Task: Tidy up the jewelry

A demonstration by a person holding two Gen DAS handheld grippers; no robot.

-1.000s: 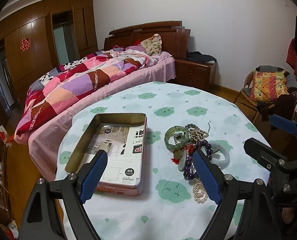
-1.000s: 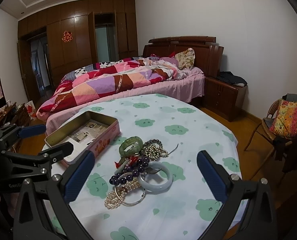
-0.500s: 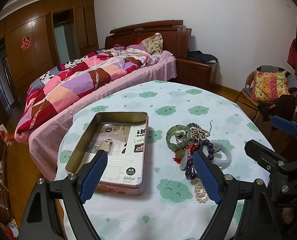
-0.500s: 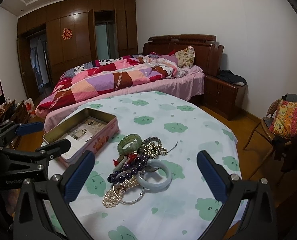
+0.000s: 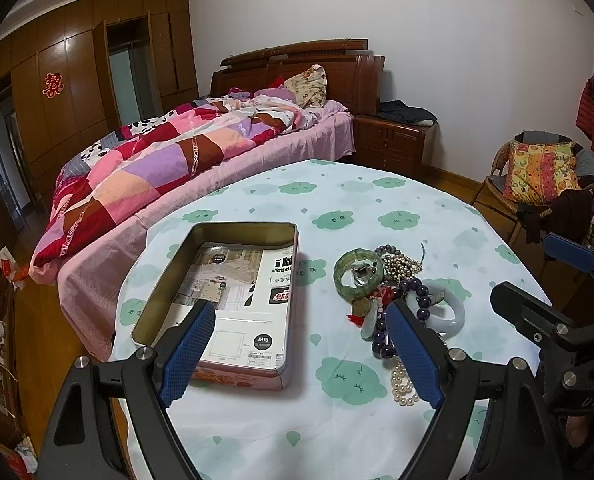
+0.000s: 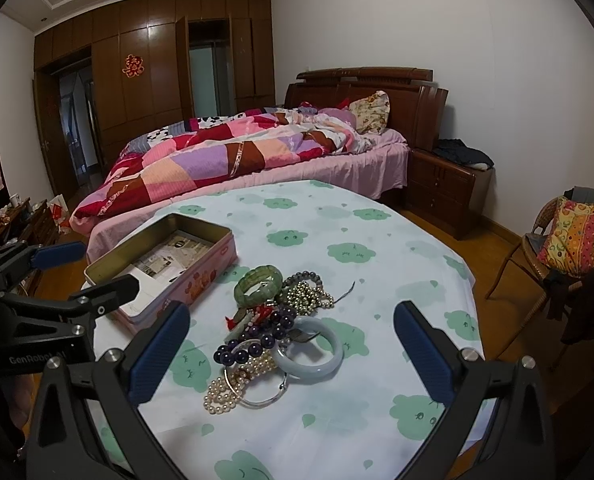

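My left gripper (image 5: 299,344) and my right gripper (image 6: 293,344) both hang spread wide and empty above the bench (image 6: 397,240), a round top under a pale cloth printed with green clouds. The jewelry lies in one tangled heap (image 6: 273,328) near the bench's middle, just beside the open pink tin (image 5: 233,292) and apart from it. At the heap's far side a mottled green bangle (image 6: 258,280) rests against a coil of small silvery-gold beads (image 6: 309,292). A strand of large dark purple beads (image 6: 257,340) crosses the centre, over red tassel threads and a pale pendant. Nearest me, a smooth, milky blue-white bangle (image 6: 311,346) lies flat, touching a thin silver hoop (image 6: 257,394) and a bunched strand of cream pearls (image 6: 227,390). The tin, gold inside, holds only a printed paper sheet (image 5: 253,292). Behind the bench stands a bed (image 6: 257,152) with a patchwork quilt.
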